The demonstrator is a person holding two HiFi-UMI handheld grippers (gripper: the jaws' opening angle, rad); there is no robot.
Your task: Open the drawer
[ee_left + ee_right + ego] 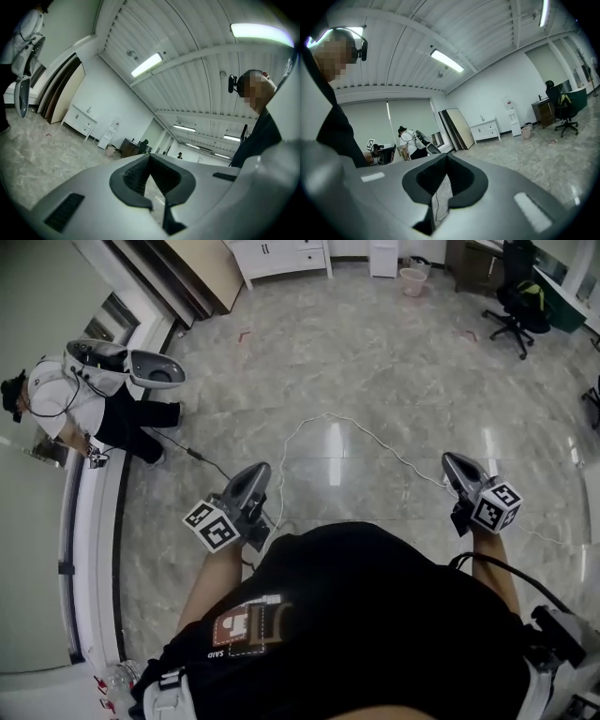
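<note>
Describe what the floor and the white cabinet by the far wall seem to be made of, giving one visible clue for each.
Floor: likely polished stone or marble-look tile; grey veined pattern, glossy, with bright light reflections. White cabinet: probably painted wood or laminate board, smooth and matte; flat drawer fronts, slim legs. Neither is certain from this distance.

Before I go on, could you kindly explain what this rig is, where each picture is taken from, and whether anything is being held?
A person in black holds a two-jaw tool in each hand: the left gripper and the right gripper. The head view comes from a camera on that person's head, looking down. The other two come from cameras riding on each gripper, looking along its jaws. Both pairs of jaws are shut and hold nothing. Below lies a stone floor with a white cable. A white cabinet with drawers stands far off, untouched.
</note>
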